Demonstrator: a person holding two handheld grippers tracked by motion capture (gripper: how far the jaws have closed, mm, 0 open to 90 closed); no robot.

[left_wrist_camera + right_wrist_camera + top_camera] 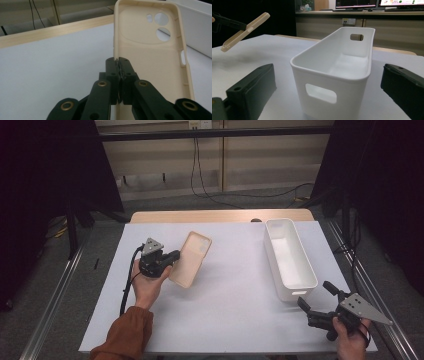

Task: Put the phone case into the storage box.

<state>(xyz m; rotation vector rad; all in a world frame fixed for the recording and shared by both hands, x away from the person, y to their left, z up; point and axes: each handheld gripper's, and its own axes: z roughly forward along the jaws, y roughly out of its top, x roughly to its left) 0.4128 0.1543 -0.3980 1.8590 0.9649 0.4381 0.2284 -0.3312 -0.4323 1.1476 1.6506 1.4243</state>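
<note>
A white sheet covers the wooden table, and the white bin on its right half serves as the landmark. Nearest the person, just short of the bin's near end, the right gripper hangs with its jaws wide apart and nothing between them. Farther off, well left of the bin, the left gripper is clamped on the edge of a beige phone case, held tilted above the sheet.
</note>
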